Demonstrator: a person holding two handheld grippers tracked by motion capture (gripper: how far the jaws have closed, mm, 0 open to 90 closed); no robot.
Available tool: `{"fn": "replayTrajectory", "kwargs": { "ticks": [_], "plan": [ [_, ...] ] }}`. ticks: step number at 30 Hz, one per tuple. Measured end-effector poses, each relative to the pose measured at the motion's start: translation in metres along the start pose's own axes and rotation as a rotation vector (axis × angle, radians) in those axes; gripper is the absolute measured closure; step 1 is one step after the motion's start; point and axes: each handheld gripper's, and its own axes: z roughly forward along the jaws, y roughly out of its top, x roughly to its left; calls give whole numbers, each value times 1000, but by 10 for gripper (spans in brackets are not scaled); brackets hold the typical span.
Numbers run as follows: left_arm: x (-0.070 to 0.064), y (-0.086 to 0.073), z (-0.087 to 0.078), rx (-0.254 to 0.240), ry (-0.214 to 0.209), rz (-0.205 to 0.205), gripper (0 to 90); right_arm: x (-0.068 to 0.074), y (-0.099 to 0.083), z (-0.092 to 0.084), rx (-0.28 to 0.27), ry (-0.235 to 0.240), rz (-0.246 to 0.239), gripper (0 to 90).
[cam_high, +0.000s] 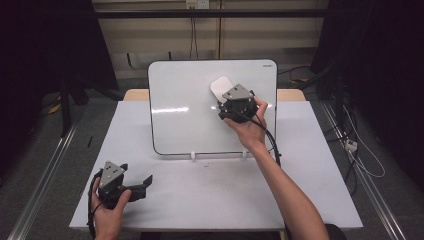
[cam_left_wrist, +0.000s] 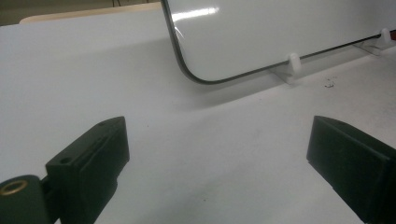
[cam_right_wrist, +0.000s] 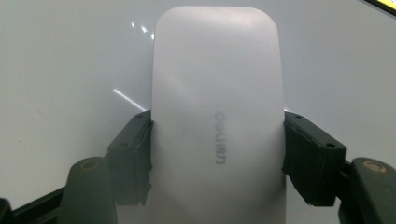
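- The eraser (cam_right_wrist: 218, 116), a flat white slab with rounded corners and a faint grey brand mark printed along its length, sat clamped between the right gripper's (cam_right_wrist: 217, 154) fingers (cam_right_wrist: 133, 158); they pressed on its two long edges, so its long axis ran straight out ahead of the gripper.
- In the high view the eraser (cam_high: 221, 85) lay flat against the upper right part of the whiteboard (cam_high: 185, 105), projecting up and to the left from the right gripper (cam_high: 229, 102), which the person's right hand (cam_high: 250, 127) held against the board face.
- Any wiping stroke would likely depend on that contact: the eraser's broad face met the board squarely, with the fingers behind it and slightly lower.
- The whiteboard was a glossy white panel with a thin dark rim and rounded corners, leaning back on two small white clip feet (cam_high: 192, 155); its surface looked clean and carried bright reflections.
- The table (cam_high: 310, 190) beneath was covered in a matte white sheet, with a few tiny dark specks near the board's foot.
- The left gripper (cam_high: 135, 187) rested well apart at the near left of the table, in the person's left hand (cam_high: 107, 207); its black, blocky fingers (cam_left_wrist: 93, 158) stood spread with nothing between them, pointing toward the board's lower left corner (cam_left_wrist: 191, 77).
- The right hand was the nearer one to the work, being already on it.
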Motion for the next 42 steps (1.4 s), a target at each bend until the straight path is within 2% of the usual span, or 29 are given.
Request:
{"fn": "replayTrajectory", "kwargs": {
  "ticks": [6,9,13,22,28,32,42],
  "plan": [
    [0,0,0,4,0,-1,57,1,0,-3,-15,20,13,316],
    [-1,1,0,1,0,-2,57,3,5,-12,-47,23,4,316],
    [-3,1,-1,-7,-4,7,57,5,5,-18,-50,28,-6,316],
    [-3,2,0,1,0,9,57,-5,-10,-24,-58,40,25,316],
    [-4,2,0,-3,1,12,57,-10,-12,-33,-64,35,25,316],
    [-3,1,1,1,-2,11,57,-14,-13,-37,-74,37,42,316],
    [-1,1,1,5,-4,1,57,-20,-19,-42,-59,31,43,316]
  ]
}}
